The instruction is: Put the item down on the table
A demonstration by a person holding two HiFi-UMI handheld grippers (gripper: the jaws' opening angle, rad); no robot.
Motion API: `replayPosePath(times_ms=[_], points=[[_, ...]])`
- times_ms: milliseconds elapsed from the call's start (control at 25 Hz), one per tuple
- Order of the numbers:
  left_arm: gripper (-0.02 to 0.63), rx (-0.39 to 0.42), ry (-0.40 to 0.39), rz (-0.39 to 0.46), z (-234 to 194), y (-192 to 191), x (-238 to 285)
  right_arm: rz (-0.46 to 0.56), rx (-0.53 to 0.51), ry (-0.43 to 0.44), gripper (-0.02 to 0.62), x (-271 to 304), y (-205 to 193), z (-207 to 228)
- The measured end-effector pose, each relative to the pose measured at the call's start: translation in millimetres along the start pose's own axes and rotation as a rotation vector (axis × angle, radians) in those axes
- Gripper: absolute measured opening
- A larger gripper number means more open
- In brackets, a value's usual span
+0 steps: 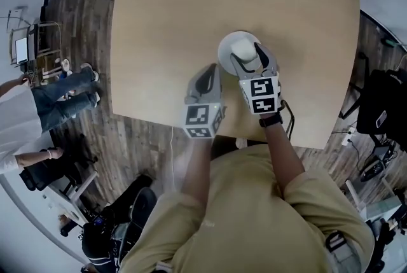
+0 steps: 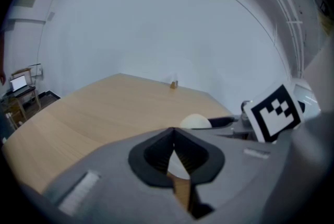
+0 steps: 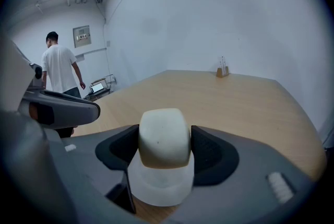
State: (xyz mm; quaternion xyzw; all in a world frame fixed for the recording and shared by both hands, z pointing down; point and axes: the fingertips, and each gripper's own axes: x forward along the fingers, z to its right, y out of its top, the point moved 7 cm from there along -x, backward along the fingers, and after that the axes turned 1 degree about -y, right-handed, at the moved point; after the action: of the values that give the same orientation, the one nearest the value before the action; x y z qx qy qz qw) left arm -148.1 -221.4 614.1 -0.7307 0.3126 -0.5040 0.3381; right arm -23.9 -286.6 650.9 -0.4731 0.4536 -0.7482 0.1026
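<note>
The item is a white round piece (image 1: 230,49) with a cream knob (image 3: 163,137) on top. My right gripper (image 1: 252,54) is shut on that knob, its dark pads (image 3: 211,152) pressing both sides, and the white base (image 3: 159,186) hangs below them. It sits over the near middle of the wooden table (image 1: 191,4); I cannot tell whether the base touches the wood. My left gripper (image 1: 208,71) stands just left of it, shut with nothing held, its tips meeting in the left gripper view (image 2: 174,133). From there the knob (image 2: 195,121) peeks over the jaws.
The table's near edge (image 1: 152,120) runs just behind both grippers. A small object (image 3: 223,70) stands at the table's far end. A person in a white shirt (image 3: 60,69) stands left of the table, and a black bag (image 1: 381,106) lies on the floor at right.
</note>
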Motion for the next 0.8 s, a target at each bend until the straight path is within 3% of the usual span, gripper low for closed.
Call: replayPosePath(times_ms=[800], points=[[0.002, -0.045, 0.037, -0.045, -26, -24, 4, -0.145, -0.154, -0.024, 0.313, 46, -40, -11]])
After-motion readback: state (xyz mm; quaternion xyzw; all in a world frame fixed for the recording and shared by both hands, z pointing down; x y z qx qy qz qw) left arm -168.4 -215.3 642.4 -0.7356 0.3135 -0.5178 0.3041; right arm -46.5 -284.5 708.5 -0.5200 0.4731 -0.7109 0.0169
